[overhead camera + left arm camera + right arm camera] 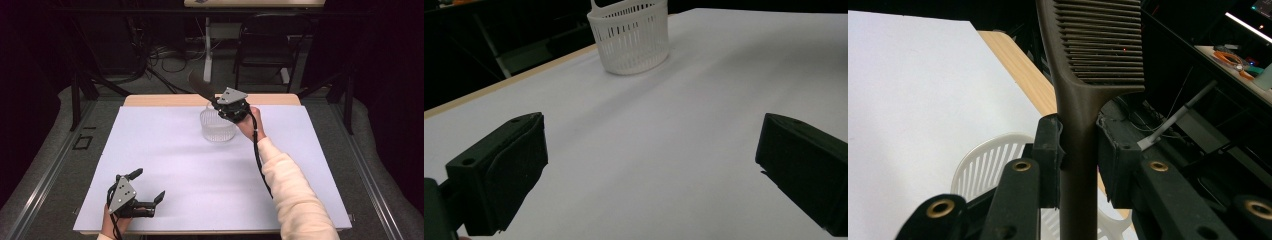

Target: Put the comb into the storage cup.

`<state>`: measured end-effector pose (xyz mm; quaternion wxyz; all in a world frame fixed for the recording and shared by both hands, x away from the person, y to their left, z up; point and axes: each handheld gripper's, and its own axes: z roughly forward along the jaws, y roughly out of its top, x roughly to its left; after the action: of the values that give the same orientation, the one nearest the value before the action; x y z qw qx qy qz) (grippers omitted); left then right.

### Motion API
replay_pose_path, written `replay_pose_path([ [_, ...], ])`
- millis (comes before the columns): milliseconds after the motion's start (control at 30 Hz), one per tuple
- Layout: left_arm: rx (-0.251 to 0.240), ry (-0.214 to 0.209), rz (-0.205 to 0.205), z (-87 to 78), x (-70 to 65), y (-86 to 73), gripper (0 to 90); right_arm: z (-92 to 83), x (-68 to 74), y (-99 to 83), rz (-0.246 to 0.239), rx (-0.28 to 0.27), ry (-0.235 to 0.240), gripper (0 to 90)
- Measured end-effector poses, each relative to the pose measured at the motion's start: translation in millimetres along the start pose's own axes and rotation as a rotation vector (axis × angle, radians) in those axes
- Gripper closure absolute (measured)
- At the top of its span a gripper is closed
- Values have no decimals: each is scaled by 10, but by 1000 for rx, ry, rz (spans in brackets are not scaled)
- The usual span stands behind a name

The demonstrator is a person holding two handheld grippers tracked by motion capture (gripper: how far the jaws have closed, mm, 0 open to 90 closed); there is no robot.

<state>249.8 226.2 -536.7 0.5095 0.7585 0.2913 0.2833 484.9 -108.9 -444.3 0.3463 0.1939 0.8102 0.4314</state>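
The right claw (1079, 150) is clamped on the handle of a dark brown plastic comb (1088, 60). The handle runs straight up between the two jaws, and the toothed head stands beyond their tips. In the high view the comb (200, 88) slants up and away from that claw (220, 104), directly above the white slotted plastic basket (217, 127) at the far side of the white-covered bench (200, 170). The left claw (148, 186) rests near the bench's near edge, jaws wide apart, well away from the basket (630, 42).
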Motion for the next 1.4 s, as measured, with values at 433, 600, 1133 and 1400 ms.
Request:
replay_pose_path([
  [433, -1, 1, 0, -2, 1, 0, 1, 37, 10, -32, 8, 5, 2, 721],
  [600, 0, 3, 1, -4, 3, 0, 1, 52, 11, -45, 12, 10, 5, 721],
  [1133, 0, 3, 0, -5, 3, 0, 1, 118, 25, -114, 36, 31, 29, 720],
  [1400, 0, 4, 1, -6, 3, -1, 1, 144, 30, -140, 40, 42, 36, 719],
])
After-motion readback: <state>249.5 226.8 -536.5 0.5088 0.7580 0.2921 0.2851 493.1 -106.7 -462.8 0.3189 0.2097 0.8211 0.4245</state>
